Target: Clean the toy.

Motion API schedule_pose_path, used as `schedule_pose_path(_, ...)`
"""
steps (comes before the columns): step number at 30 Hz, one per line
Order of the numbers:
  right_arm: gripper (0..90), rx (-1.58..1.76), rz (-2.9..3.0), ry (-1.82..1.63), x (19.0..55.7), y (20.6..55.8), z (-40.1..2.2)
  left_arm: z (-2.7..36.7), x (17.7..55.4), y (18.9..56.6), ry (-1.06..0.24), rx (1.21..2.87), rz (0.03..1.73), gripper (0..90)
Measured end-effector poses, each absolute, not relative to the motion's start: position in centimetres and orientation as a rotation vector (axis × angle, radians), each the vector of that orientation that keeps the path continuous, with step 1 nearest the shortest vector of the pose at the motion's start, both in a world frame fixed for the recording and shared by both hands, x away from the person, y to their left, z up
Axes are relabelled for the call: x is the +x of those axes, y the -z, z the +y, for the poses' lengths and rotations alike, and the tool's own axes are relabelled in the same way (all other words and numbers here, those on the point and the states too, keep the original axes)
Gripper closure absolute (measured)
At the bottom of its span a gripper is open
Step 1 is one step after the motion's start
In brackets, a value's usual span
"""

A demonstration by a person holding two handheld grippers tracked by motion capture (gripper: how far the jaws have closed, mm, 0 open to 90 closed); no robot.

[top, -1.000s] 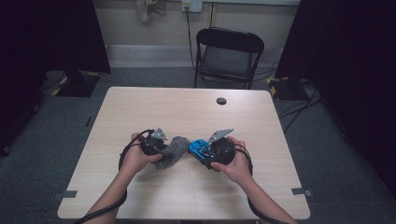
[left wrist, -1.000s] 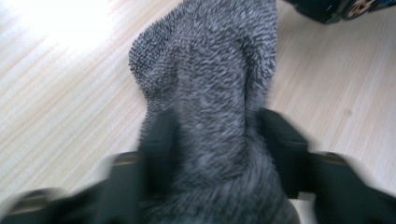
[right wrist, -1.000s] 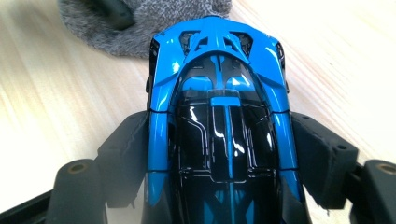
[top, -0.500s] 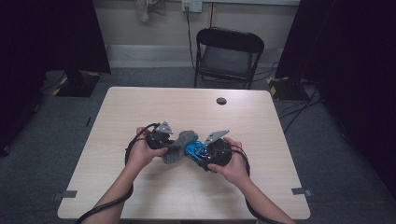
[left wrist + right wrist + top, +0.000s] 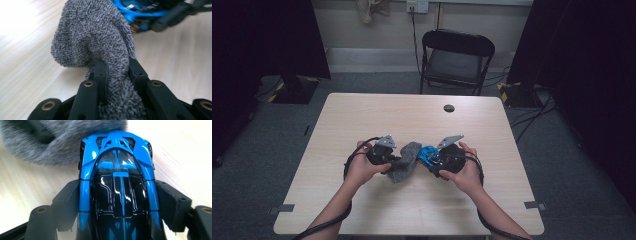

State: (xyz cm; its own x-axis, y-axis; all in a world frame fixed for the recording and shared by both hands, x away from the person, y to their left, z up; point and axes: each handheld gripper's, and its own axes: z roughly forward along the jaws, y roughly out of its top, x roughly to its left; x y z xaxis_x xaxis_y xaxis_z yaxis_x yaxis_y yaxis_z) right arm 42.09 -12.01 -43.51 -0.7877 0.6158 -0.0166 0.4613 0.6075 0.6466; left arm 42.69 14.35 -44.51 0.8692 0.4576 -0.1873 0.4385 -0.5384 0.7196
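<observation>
Grey fuzzy cloth (image 5: pixel 100 40) bunched up, pinched tight in left claw (image 5: pixel 117 72); claw has just been closing, cloth between jaws. Shiny blue-and-black toy car (image 5: pixel 117 182) squeezed by its sides in right claw (image 5: pixel 120 202), so car stays put for wiping. Cloth touches car's far end. Both sit low over pale wooden tabletop (image 5: pixel 377 112), near its middle, between two hands. Likely job: rub car clean. Small black round thing (image 5: pixel 449 108) lies well apart. Black chair (image 5: pixel 454 60) behind tabletop.
</observation>
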Motion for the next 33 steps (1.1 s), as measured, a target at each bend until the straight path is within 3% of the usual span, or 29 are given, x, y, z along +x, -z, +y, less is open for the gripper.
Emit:
schedule_pose_path(3, 26.4, 0.900, 2.588, -0.941, 42.4, 43.3, -12.3, 14.6, 42.5, 44.6, -0.025, 2.203, 0.663, 72.9)
schedule_pose_path(7, 26.4, 0.910, 2.582, -0.964, 42.6, 42.9, -12.7, 15.7, 43.2, 44.7, -0.149, 2.189, 0.782, 73.2)
schedule_pose_path(12, 26.4, 0.887, 2.576, -0.979, 42.4, 41.9, -12.4, 15.4, 44.0, 44.5, -0.230, 2.177, 0.814, 73.1)
schedule_pose_path(33, 26.4, 0.892, 2.563, -0.990, 43.0, 41.1, -10.9, 10.7, 43.0, 45.4, -0.055, 2.146, 0.676, 73.2)
